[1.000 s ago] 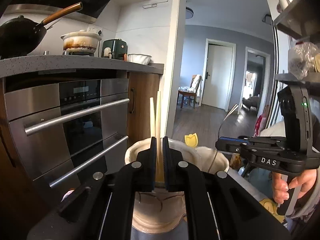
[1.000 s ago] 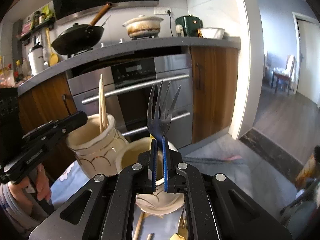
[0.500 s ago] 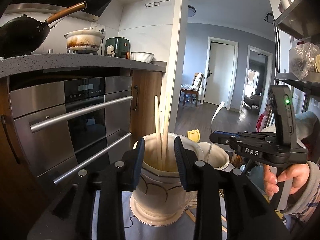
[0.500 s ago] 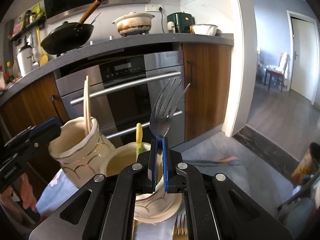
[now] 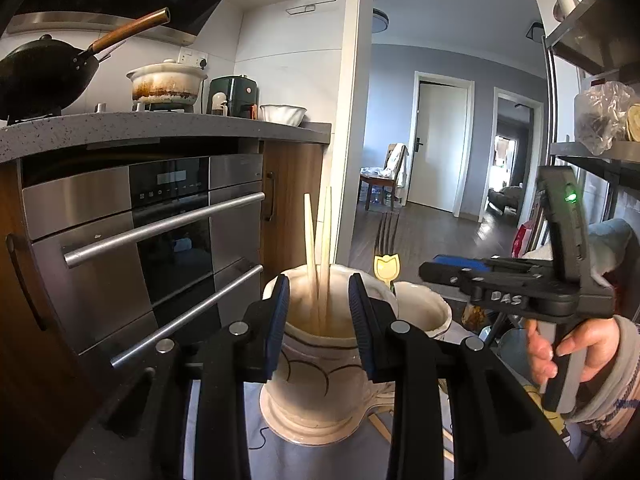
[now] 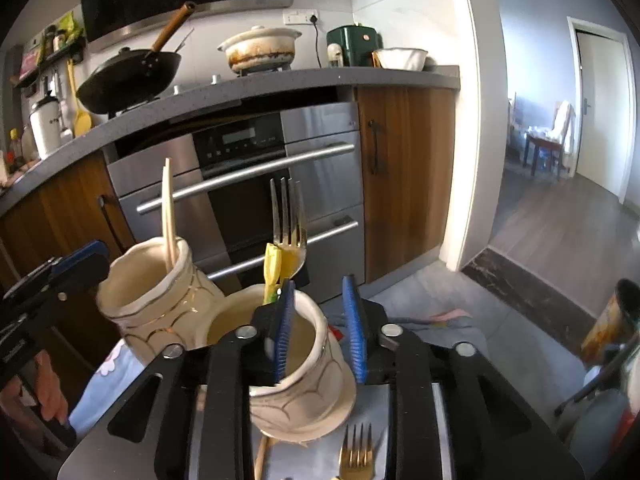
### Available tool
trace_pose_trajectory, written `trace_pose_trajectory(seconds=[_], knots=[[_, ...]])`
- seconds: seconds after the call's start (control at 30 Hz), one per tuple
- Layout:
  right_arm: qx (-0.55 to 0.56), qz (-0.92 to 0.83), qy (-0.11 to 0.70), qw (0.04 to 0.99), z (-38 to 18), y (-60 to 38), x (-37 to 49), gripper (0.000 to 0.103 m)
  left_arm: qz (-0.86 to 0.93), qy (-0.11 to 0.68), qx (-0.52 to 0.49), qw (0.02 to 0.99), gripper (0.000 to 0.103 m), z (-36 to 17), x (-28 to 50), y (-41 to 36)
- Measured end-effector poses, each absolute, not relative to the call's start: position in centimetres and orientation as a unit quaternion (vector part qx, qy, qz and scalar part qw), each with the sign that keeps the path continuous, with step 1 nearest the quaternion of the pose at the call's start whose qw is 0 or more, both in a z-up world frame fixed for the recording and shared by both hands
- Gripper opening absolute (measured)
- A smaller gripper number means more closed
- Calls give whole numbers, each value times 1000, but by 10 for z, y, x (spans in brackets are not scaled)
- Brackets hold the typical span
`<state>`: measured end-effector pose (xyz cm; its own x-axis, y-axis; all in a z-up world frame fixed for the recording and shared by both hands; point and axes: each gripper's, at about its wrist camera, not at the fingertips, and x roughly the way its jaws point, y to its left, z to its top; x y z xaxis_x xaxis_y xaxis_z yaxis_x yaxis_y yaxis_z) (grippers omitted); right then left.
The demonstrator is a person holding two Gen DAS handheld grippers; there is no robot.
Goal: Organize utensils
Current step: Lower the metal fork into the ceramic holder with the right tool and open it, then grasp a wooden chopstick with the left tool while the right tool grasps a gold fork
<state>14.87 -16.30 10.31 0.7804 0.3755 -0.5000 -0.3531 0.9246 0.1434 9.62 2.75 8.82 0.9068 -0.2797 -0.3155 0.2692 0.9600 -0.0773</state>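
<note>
A: How do things stand on the left?

B: The left gripper has its fingers spread wide and holding nothing, hovering over the chopstick jar. The chopsticks stand loose inside it, leaning slightly on the far rim.

A: And further right?

B: The second jar sits just beside the first, touching or nearly so. A fork and a yellow-handled utensil stand in it. The right gripper is also open and empty; one finger hangs over the jar's mouth, the other outside its right rim.

A: So the drop looks done?

B: Apparently. The careful move would be lifting each gripper straight up, fingers kept apart, so no pad catches a rim or nudges an upright handle and tips a jar.

A: Anything left?

B: A gold fork lies on the bench near the second jar, and a wooden stick beside it. The fork probably goes in the right jar.
</note>
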Motion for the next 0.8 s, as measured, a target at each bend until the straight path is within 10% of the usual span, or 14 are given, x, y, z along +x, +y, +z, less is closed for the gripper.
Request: trace_pose_trajectory(seconds=[0.23,0.8], knots=[[38,209,233,949,113,-186,104,93,-115,158,-1,981,96,94,75,26],[-3,138,261,956,91,-230,46,98,-122,235,20,964,98,61,32,-1]])
